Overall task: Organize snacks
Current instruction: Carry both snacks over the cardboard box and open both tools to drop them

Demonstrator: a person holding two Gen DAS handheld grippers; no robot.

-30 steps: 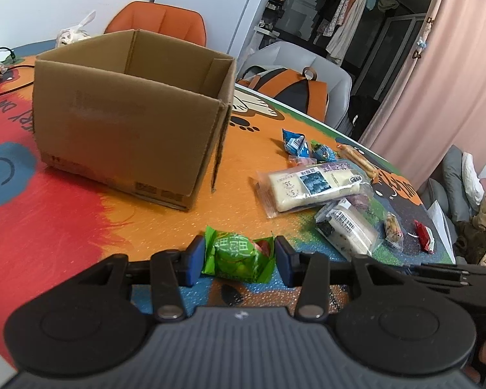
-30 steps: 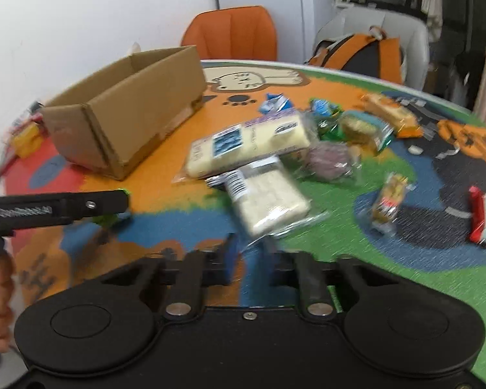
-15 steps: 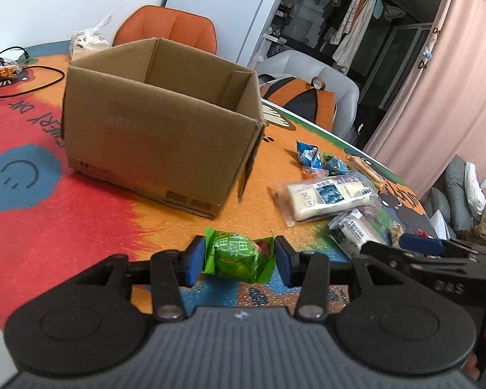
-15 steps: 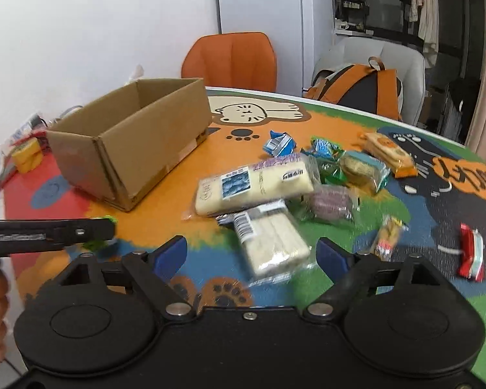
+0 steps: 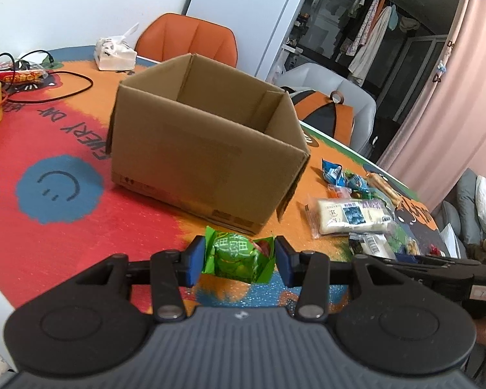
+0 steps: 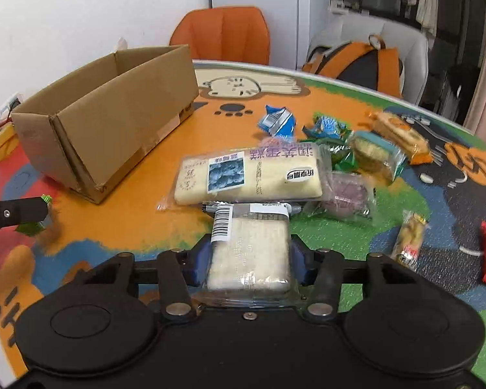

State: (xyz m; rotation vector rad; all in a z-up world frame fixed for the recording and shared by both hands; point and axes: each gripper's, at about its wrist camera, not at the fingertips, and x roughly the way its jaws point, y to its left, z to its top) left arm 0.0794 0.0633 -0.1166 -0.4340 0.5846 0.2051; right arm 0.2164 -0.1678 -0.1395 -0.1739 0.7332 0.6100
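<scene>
Matt brown cardboard box (image 5: 207,149), glossy green foil snack wrapper (image 5: 238,256), clear shiny plastic cake packet (image 6: 249,253).

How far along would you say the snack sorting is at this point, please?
Early. Nothing looks packed: the visible part of the cardboard box interior shows no snacks. In hand: the left gripper is shut on a green wrapped snack, and the right gripper, its jaws just closing, has a white barcode packet between them. Left: the long white packet and the small wrapped snacks beside it on the table.
</scene>
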